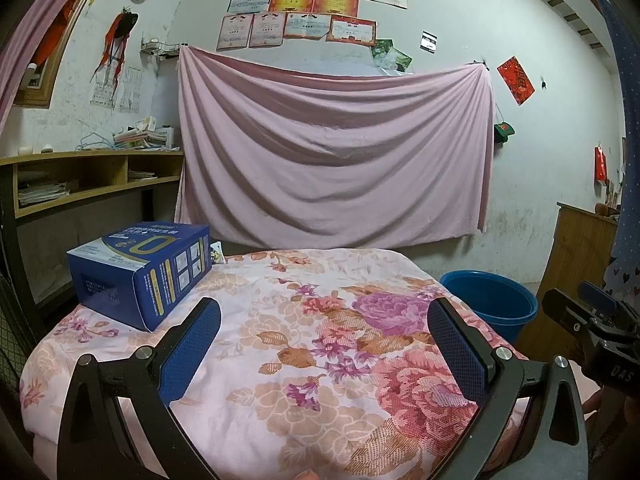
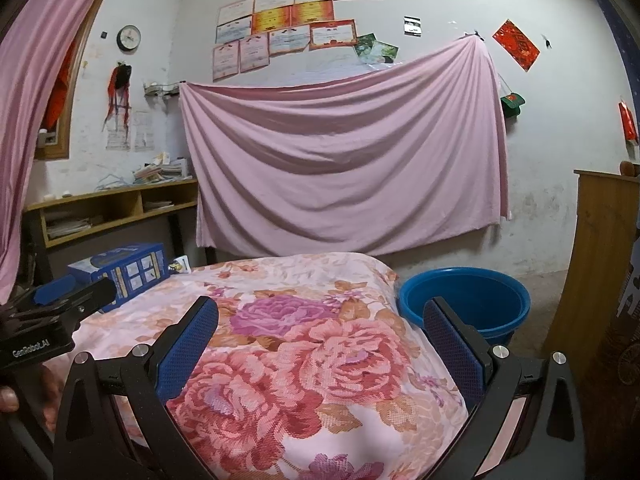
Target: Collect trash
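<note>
**Inventory: floral-covered surface, blue box, blue basin, two hand-held tools**

Left wrist view. The left tool stood with its blue pads wide apart and nothing between them, above a surface draped in a floral cloth. A blue box lay at the cloth's far left corner, well left of the left pad; a small printed item just behind it was mostly hidden. The cloth between box and right edge lay bare. Beyond the rounded right edge sat a blue basin on the floor, its near wall cut off by the cloth and the right finger. The right tool entered at the right margin, only partly visible. A pink sheet hung on the far wall beneath rows of certificates, whose print was unreadable. A wooden shelf with stacked papers stood at left.

Right wrist view. The right tool likewise had its pads spread, empty, over the cloth's right portion. The basin lay just past the cloth edge, behind the right finger, and what could be seen of its inside looked empty. The box sat far left, partly covered by the left tool, whose finger spacing could not be read here. A hand gripped beneath it, cropped by the frame. A wooden cabinet bounded the floor at right.
</note>
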